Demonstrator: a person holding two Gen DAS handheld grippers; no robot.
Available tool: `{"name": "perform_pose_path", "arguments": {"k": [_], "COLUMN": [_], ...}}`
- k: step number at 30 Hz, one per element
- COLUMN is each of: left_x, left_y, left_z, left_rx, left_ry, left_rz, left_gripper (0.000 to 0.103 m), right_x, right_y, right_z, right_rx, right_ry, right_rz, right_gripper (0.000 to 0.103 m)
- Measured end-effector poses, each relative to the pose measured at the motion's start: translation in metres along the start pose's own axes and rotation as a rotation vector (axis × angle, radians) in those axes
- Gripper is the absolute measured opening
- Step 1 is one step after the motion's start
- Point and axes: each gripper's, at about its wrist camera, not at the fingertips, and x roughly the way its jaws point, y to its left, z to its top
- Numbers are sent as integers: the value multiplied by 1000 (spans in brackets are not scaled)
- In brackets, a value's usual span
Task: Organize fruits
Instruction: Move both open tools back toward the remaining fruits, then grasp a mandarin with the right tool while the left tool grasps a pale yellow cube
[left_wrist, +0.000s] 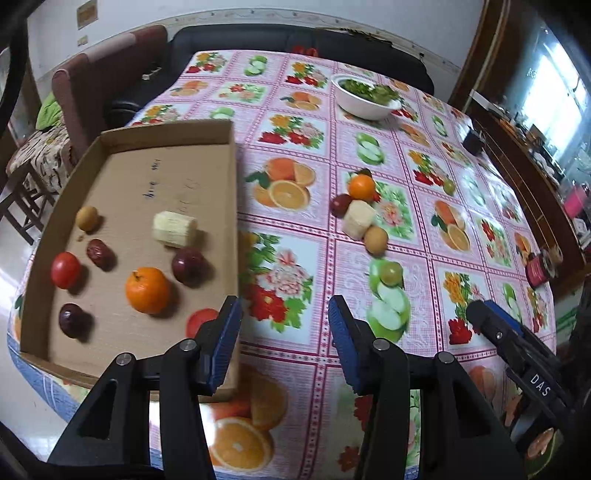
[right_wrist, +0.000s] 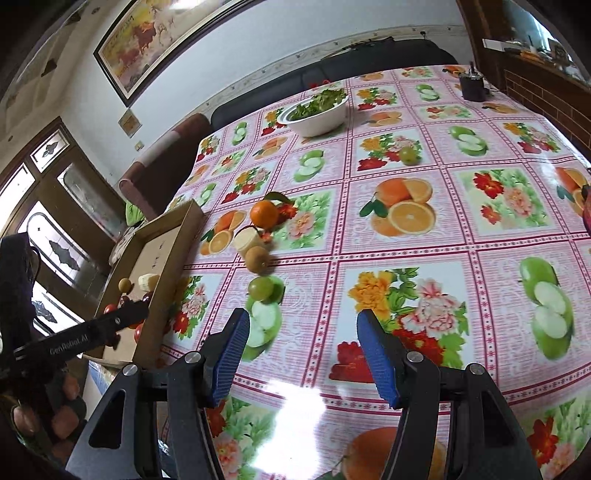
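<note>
A shallow cardboard tray (left_wrist: 122, 142) lies at the table's left and holds an orange (left_wrist: 147, 290), a pale cut chunk (left_wrist: 174, 229), a tomato (left_wrist: 65, 270), dark red fruits (left_wrist: 189, 266) and a small brown fruit (left_wrist: 87, 218). On the cloth lie an orange (left_wrist: 362, 187), a dark red fruit (left_wrist: 340, 204), a pale chunk (left_wrist: 358, 218), a brown fruit (left_wrist: 376, 240) and a green fruit (left_wrist: 391, 272). They also show in the right wrist view, with the green fruit (right_wrist: 260, 287) nearest. My left gripper (left_wrist: 284, 343) is open and empty by the tray's right wall. My right gripper (right_wrist: 301, 354) is open and empty above the cloth.
A white bowl of greens (left_wrist: 364, 96) stands at the far side of the table. A dark cup (right_wrist: 472, 85) is at the far right corner and a red jar (left_wrist: 537, 271) at the right edge. A black sofa (left_wrist: 258, 37) and chairs (left_wrist: 92, 85) stand behind.
</note>
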Motion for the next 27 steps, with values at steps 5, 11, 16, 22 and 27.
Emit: {"name": "perform_pose_path", "arguments": {"k": [5, 11, 16, 22, 27], "left_x": [9, 17, 25, 34, 43], "left_y": [-4, -3, -3, -4, -4], "left_z": [6, 18, 20, 27, 40], "left_rx": [-6, -23, -28, -25, -31], "left_ry": [10, 17, 37, 56, 62], "left_rz": [-11, -15, -30, -47, -70], "left_gripper": [47, 47, 47, 47, 47], "right_x": [5, 27, 49, 106, 145], "right_y": [5, 22, 32, 48, 51], "right_z": [0, 11, 47, 85, 98], "right_rx": [-29, -83, -62, -39, -13], "right_ry": [2, 24, 18, 90, 133], "right_rz": [0, 16, 54, 35, 21], "right_gripper": [61, 46, 46, 49, 47]}}
